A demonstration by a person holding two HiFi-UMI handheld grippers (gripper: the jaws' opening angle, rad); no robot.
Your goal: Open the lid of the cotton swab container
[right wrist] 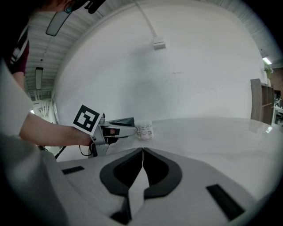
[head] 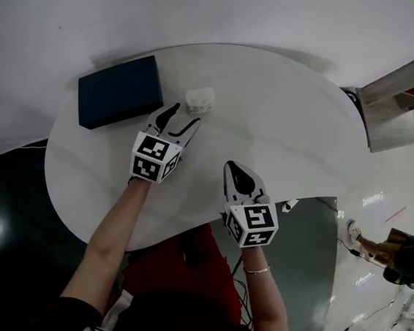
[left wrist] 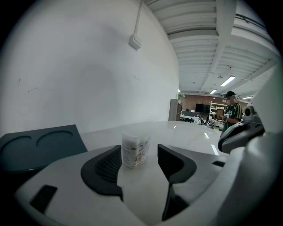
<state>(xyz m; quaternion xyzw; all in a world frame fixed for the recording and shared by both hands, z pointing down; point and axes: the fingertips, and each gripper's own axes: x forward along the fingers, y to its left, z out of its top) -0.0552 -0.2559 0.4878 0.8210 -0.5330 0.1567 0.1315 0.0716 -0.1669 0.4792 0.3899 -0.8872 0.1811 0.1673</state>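
Note:
The cotton swab container (head: 200, 99) is a small round tub with a printed white label, standing upright on the white table (head: 285, 118). My left gripper (head: 181, 121) is open just short of it, jaws wide, nothing between them. In the left gripper view the container (left wrist: 135, 151) stands a little beyond the gap between the dark pads (left wrist: 106, 167). My right gripper (head: 238, 174) is shut and empty, nearer the table's front edge. From the right gripper view the container (right wrist: 144, 131) shows far off, beside the left gripper (right wrist: 128, 128).
A dark blue flat box (head: 120, 90) lies on the table left of the container, also seen as the blue box (left wrist: 37, 148) with two round recesses. The table's curved edge runs close behind my right gripper. A person stands in the far background.

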